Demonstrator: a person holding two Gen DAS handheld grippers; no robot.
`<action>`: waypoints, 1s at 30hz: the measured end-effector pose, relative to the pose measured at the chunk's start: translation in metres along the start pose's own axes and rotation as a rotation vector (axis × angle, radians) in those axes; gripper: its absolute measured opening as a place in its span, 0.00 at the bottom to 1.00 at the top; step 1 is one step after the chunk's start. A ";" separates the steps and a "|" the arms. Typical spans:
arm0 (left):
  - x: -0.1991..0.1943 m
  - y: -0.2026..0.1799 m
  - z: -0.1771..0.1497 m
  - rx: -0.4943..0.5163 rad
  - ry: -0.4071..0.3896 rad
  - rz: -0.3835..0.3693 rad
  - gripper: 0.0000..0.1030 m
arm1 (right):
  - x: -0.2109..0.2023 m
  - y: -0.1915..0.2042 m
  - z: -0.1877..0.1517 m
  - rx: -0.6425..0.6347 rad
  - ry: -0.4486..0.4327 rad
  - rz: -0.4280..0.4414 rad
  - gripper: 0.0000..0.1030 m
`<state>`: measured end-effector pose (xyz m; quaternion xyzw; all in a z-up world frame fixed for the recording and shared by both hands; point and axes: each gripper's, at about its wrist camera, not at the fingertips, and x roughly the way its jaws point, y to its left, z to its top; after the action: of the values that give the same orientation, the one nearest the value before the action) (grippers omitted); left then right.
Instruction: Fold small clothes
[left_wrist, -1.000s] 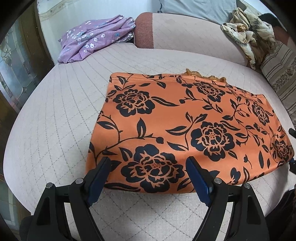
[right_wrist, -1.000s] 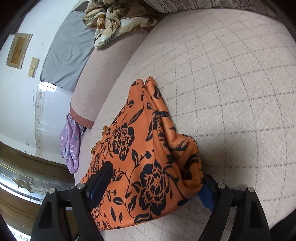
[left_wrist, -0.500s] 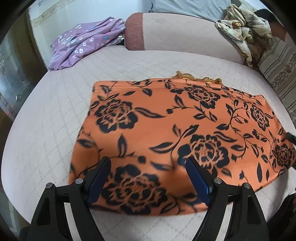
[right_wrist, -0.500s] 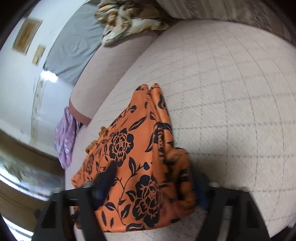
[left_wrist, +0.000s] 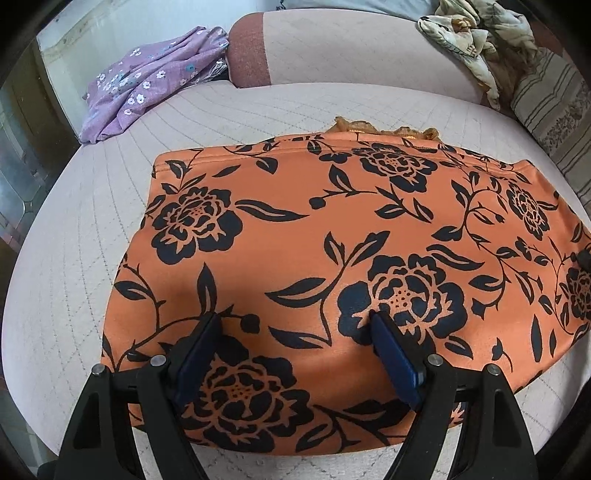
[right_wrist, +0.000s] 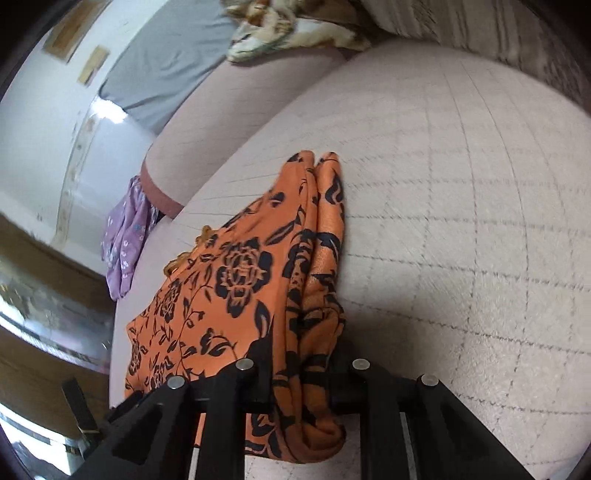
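Observation:
An orange garment with black flowers (left_wrist: 332, 236) lies folded flat on the pale quilted cushion (left_wrist: 74, 236). My left gripper (left_wrist: 293, 321) is open, its blue pads resting over the garment's near edge, one on each side of a flower. In the right wrist view the same garment (right_wrist: 236, 280) shows from its end. My right gripper (right_wrist: 301, 354) is shut on the bunched end of the garment, with folds hanging below the fingers.
A purple flowered garment (left_wrist: 147, 85) lies at the cushion's far left edge. A cream patterned cloth (left_wrist: 476, 40) is heaped on the backrest at far right, beside a striped pillow (left_wrist: 554, 110). A grey cushion (right_wrist: 166, 70) leans on the wall.
My left gripper has moved forward over the garment's near edge, still open. My right gripper has closed on the garment's bunched end.

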<state>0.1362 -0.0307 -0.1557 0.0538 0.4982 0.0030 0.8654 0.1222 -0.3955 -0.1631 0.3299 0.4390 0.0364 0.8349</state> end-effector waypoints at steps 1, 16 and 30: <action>-0.002 0.000 0.001 -0.002 -0.002 -0.002 0.81 | 0.001 -0.001 0.000 0.002 0.008 -0.014 0.21; 0.004 -0.007 -0.004 0.026 -0.021 -0.025 0.83 | 0.044 -0.016 0.081 -0.062 0.130 -0.022 0.75; -0.003 0.005 -0.003 -0.002 -0.029 -0.028 0.91 | 0.066 -0.002 0.091 -0.078 0.086 -0.141 0.21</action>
<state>0.1325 -0.0253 -0.1536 0.0459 0.4861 -0.0092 0.8726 0.2310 -0.4216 -0.1747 0.2636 0.4948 0.0084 0.8280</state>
